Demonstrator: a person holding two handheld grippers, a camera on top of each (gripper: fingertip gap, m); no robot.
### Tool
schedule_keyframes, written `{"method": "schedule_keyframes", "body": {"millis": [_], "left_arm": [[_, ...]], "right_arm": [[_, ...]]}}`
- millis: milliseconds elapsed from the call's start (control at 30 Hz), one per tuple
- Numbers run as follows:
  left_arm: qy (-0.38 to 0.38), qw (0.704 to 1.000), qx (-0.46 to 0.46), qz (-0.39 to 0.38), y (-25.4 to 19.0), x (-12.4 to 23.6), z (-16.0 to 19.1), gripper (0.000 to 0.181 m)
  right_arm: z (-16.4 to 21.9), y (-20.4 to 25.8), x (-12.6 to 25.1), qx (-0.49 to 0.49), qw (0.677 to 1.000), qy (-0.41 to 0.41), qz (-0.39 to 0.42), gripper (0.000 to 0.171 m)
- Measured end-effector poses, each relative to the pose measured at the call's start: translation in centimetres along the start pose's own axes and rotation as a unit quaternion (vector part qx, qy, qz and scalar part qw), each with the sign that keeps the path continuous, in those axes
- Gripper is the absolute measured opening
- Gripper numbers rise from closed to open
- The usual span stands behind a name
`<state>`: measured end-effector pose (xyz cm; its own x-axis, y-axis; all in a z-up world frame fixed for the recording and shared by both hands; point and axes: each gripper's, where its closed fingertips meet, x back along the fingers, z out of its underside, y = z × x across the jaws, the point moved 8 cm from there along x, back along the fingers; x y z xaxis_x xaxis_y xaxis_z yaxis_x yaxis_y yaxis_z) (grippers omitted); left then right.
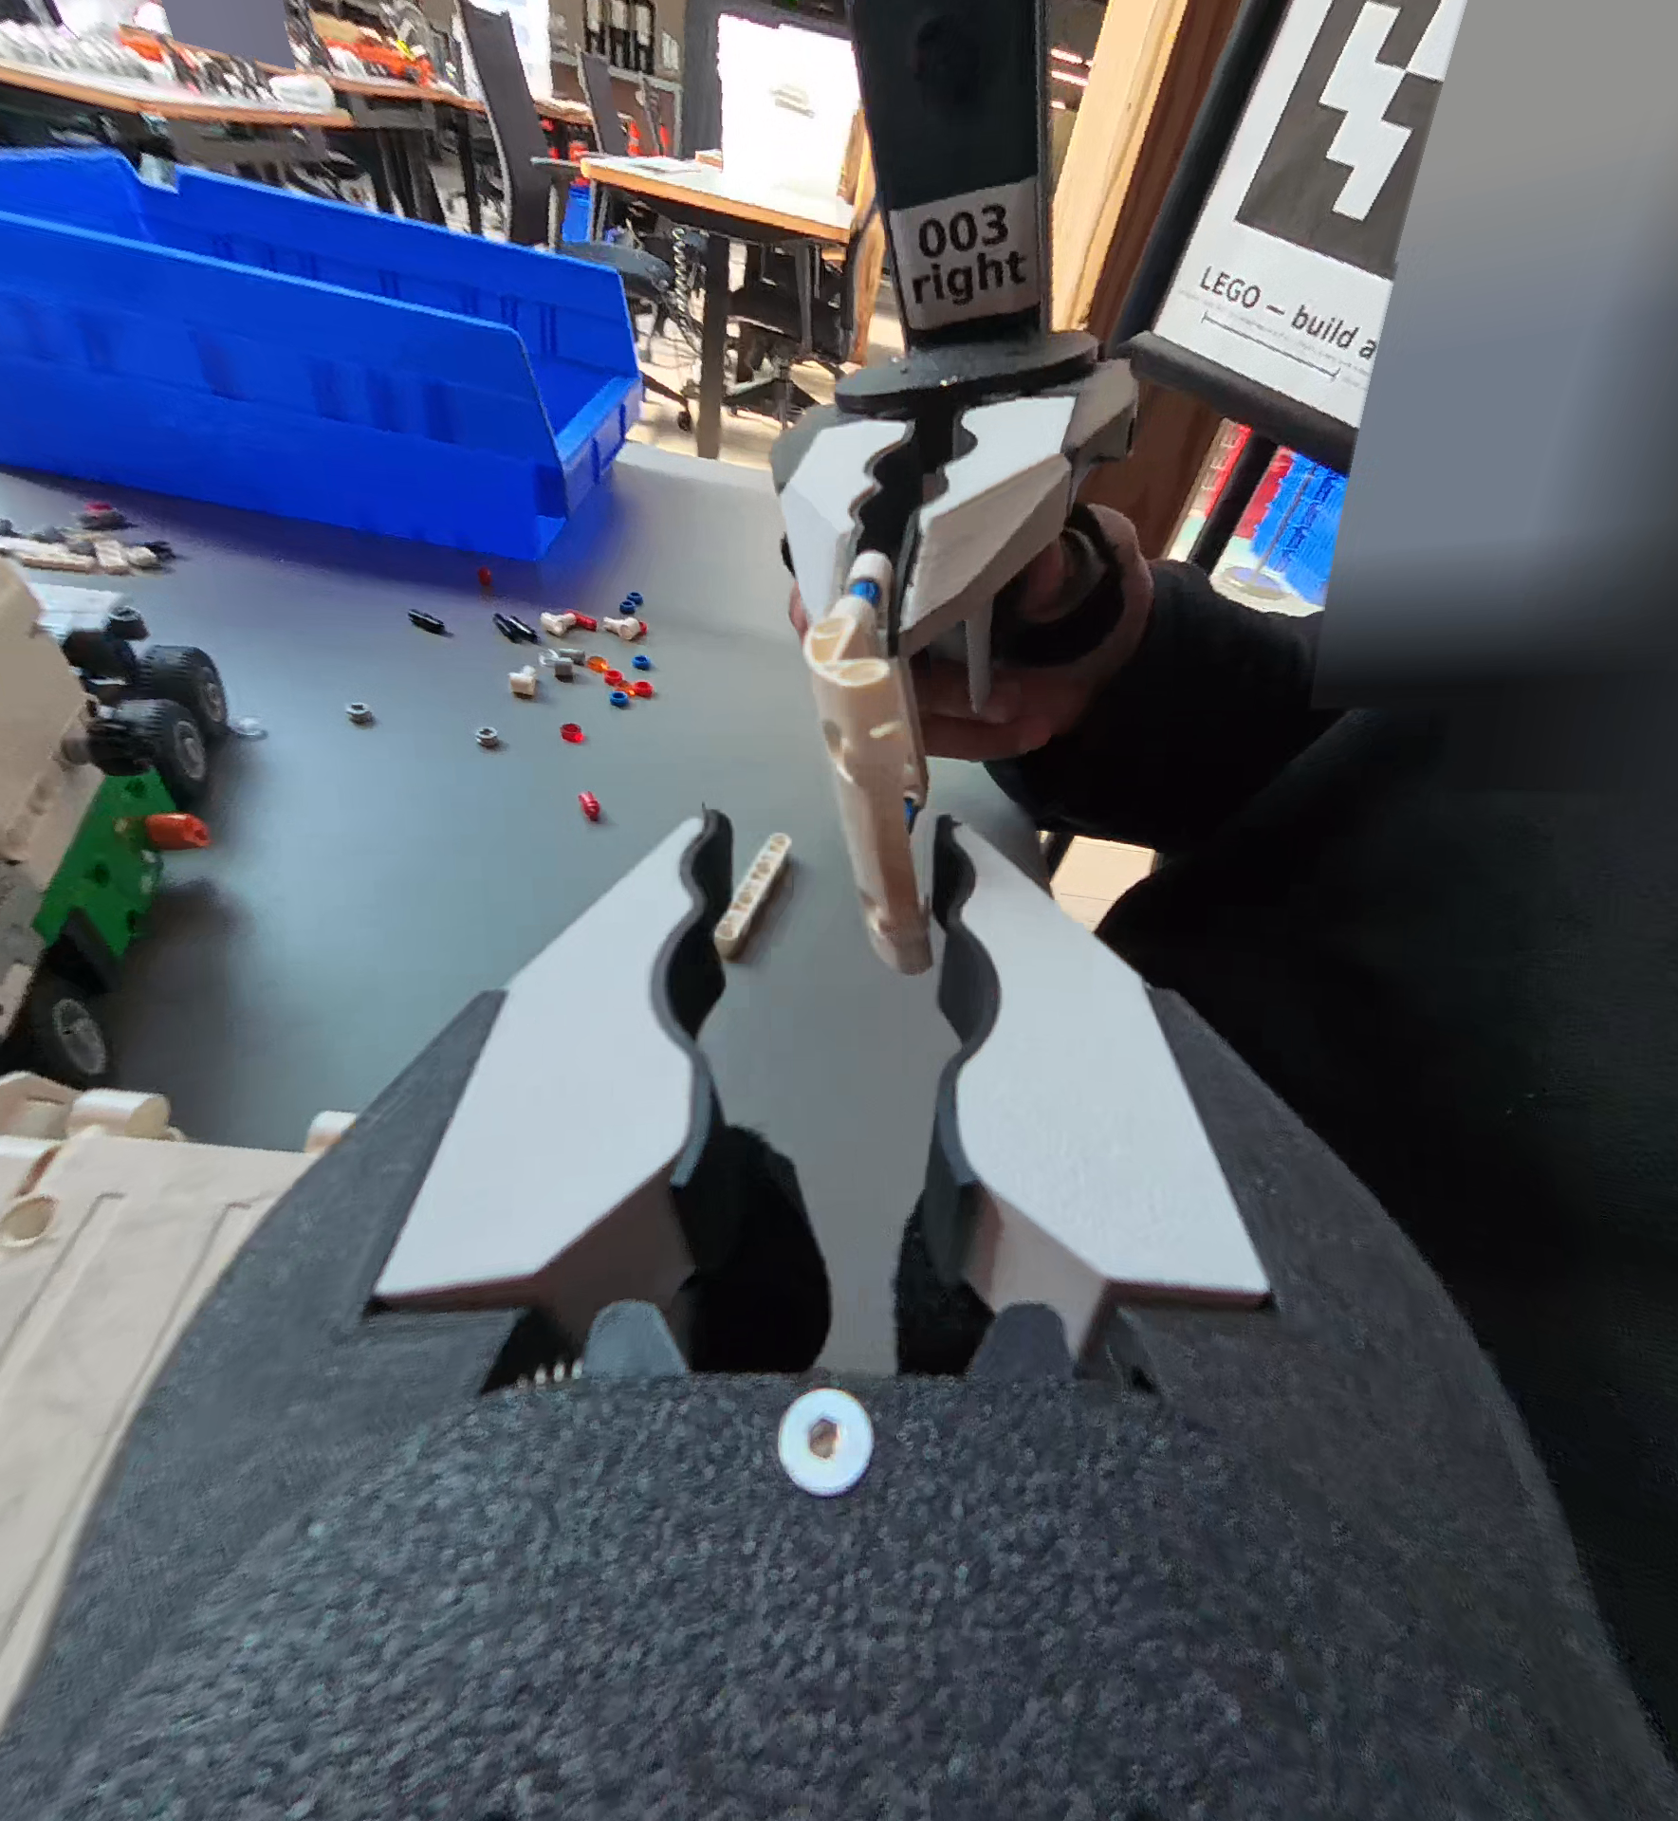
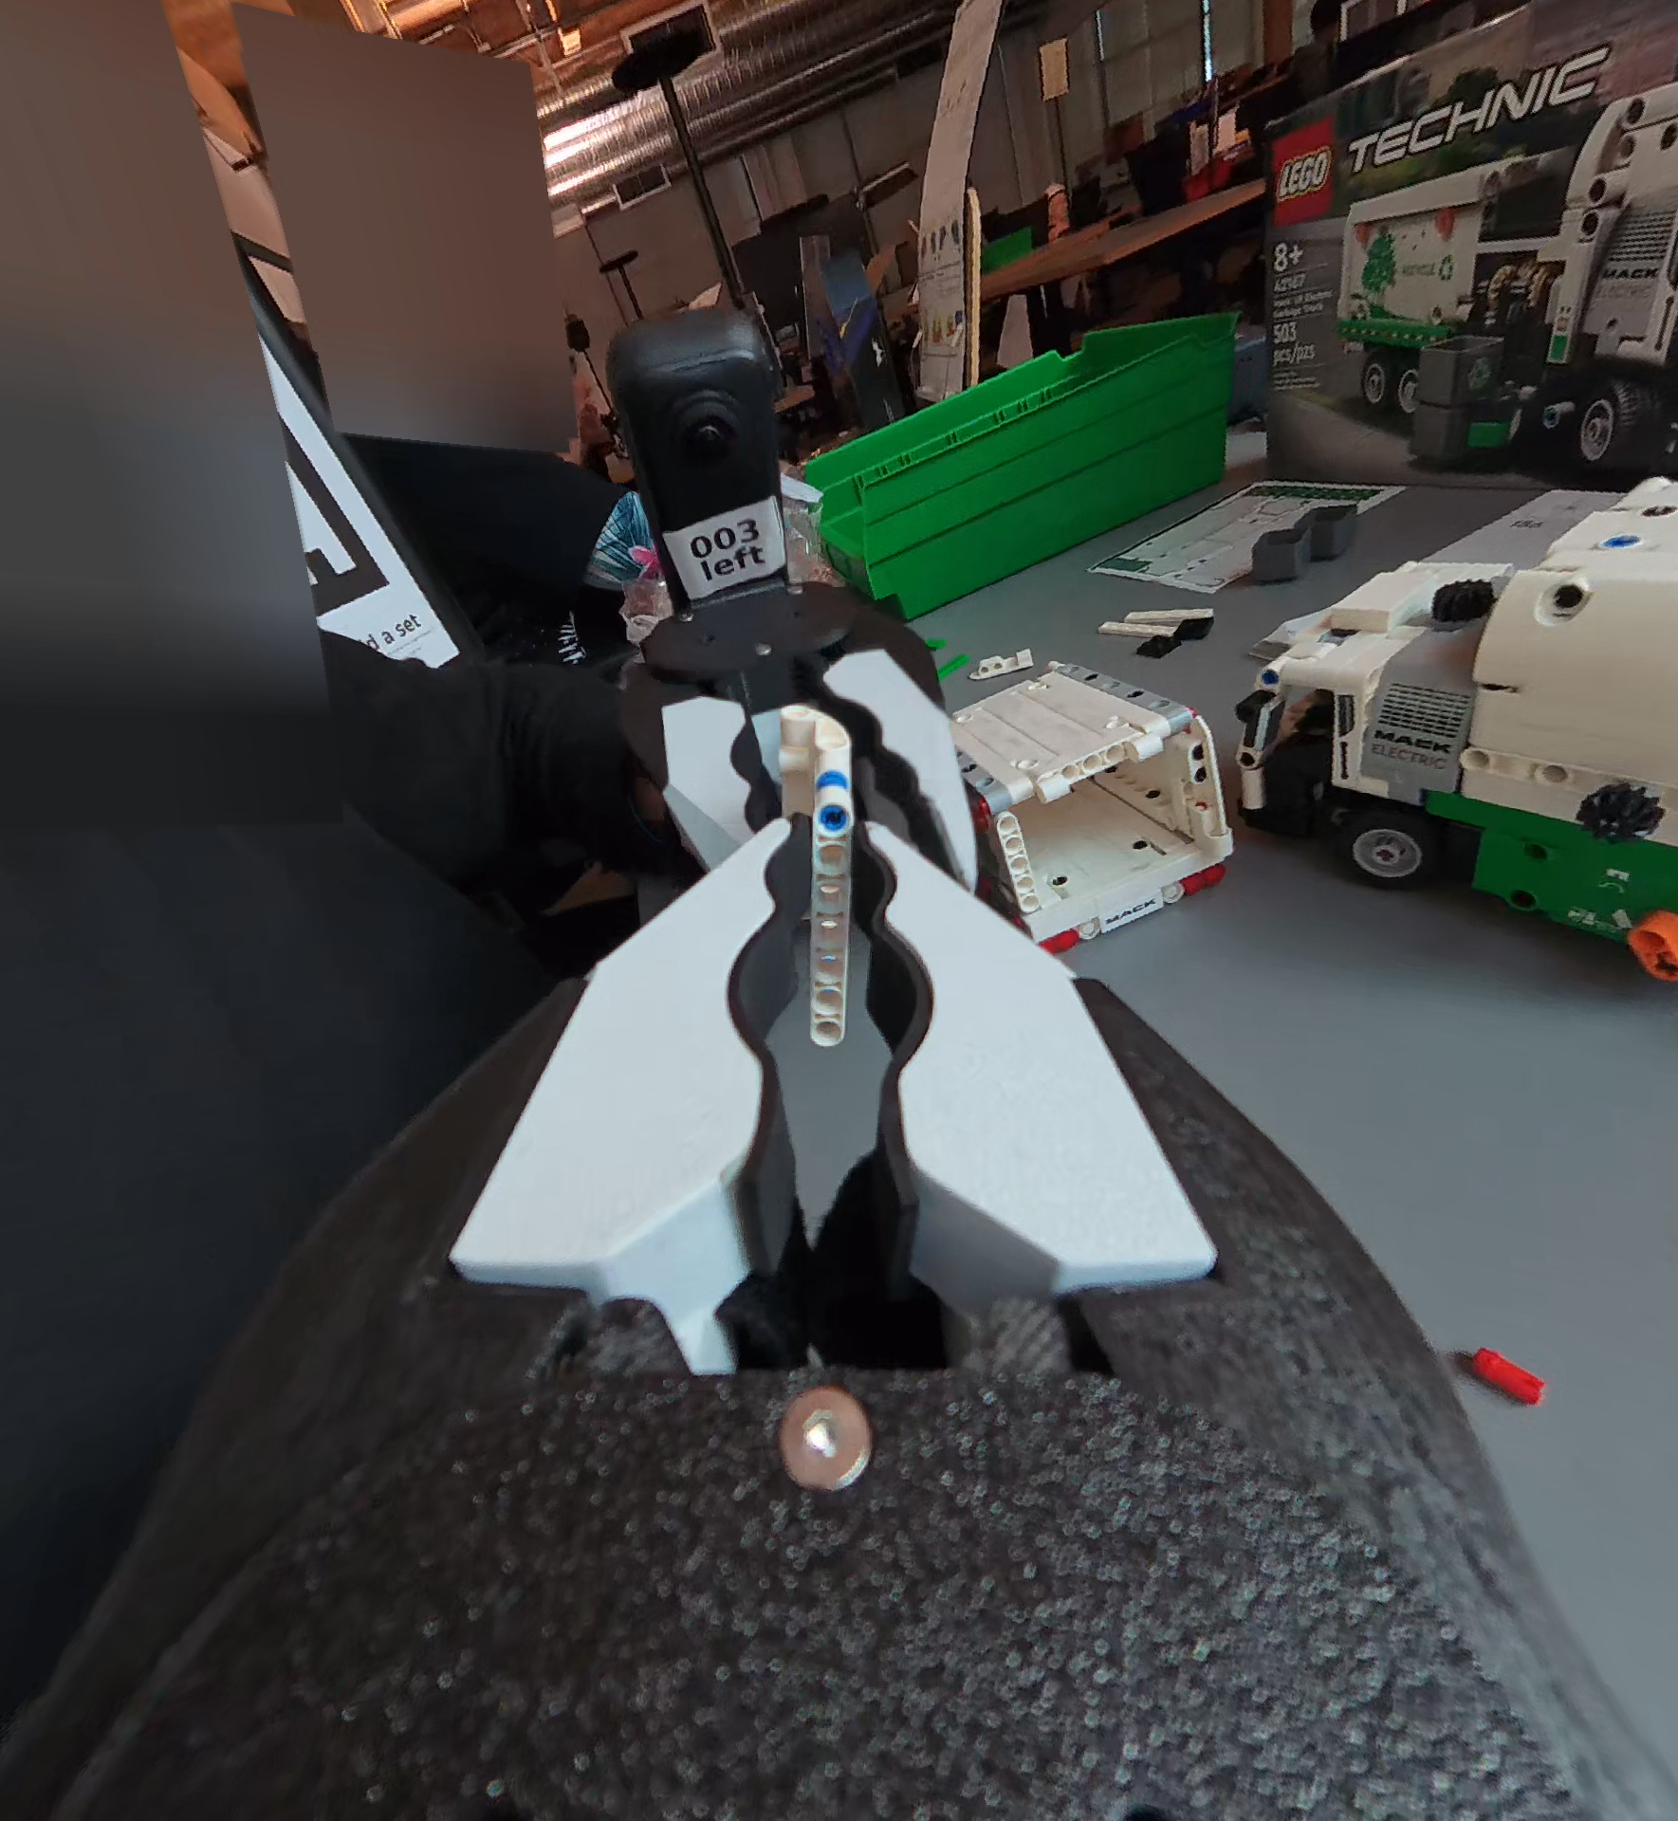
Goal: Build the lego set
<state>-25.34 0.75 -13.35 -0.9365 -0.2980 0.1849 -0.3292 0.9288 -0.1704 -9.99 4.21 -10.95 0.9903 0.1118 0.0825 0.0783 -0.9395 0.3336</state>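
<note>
My right gripper [image 2: 825, 838] is shut on a long white beam assembly [image 2: 827, 946] with a blue pin near its far end. In the left wrist view the right gripper [image 1: 889, 591] comes in from above and the beam [image 1: 869, 788] hangs down, its lower end between my left gripper's [image 1: 827, 838] fingertips, close to the right finger [image 1: 973, 907]. My left gripper is open and empty. It also shows in the right wrist view [image 2: 815, 759], just beyond the beam. A short white beam [image 1: 754, 895] lies on the table by the left finger.
The white and green truck [image 2: 1505, 739] and a white box sub-assembly [image 2: 1091, 788] stand on the grey table. Loose small parts [image 1: 578, 670] lie in front of a blue bin [image 1: 273, 374]. A green bin [image 2: 1042, 463], the set's box [image 2: 1505, 246] and a red pin [image 2: 1505, 1375] are nearby. Left and right tips are no more than a few centimetres apart.
</note>
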Motion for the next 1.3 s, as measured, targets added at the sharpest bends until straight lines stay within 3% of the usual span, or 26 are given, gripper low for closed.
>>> {"method": "schedule_keyframes", "body": {"millis": [100, 233, 533, 800, 900, 967, 1067, 1300], "left_arm": [[-0.055, 0.998, -0.006, 0.022, -0.5, 0.8, -1.4, 0.028], [-0.051, 0.998, -0.004, 0.042, -0.9, 0.5, -1.3, 0.013], [-0.064, 0.995, 0.042, 0.055, -0.3, 0.7, -0.9, 0.009], [-0.061, 0.997, 0.022, 0.042, -0.4, 0.8, -0.9, 0.010], [-0.067, 0.995, 0.017, 0.071, -0.8, 0.8, -1.0, 0.012], [-0.072, 0.994, 0.017, 0.084, -1.1, 0.8, -1.3, 0.026], [-0.063, 0.994, 0.009, 0.089, -1.4, 0.7, -1.1, 0.012], [-0.040, 0.999, 0.005, 0.035, -0.6, 0.7, -0.9, 0.007]], "right_arm": [[0.3, 0.4, 0.0, 0.014, 1.000, 0.022, -0.007, 0.006], [0.6, 0.6, -0.2, 0.016, 0.999, 0.027, -0.005, 0.006], [0.8, 0.8, -0.3, 0.022, 1.000, 0.014, -0.014, 0.008], [0.7, 0.6, 0.0, 0.020, 1.000, 0.000, -0.009, 0.006], [0.7, 0.9, 0.2, 0.022, 0.999, 0.001, -0.028, 0.006], [0.9, 1.0, 0.1, 0.010, 0.998, -0.005, -0.055, 0.006], [1.2, 1.1, -0.1, 0.020, 0.998, -0.007, -0.056, 0.005], [1.4, 0.8, -0.6, 0.038, 0.999, -0.005, 0.004, 0.006]]}}
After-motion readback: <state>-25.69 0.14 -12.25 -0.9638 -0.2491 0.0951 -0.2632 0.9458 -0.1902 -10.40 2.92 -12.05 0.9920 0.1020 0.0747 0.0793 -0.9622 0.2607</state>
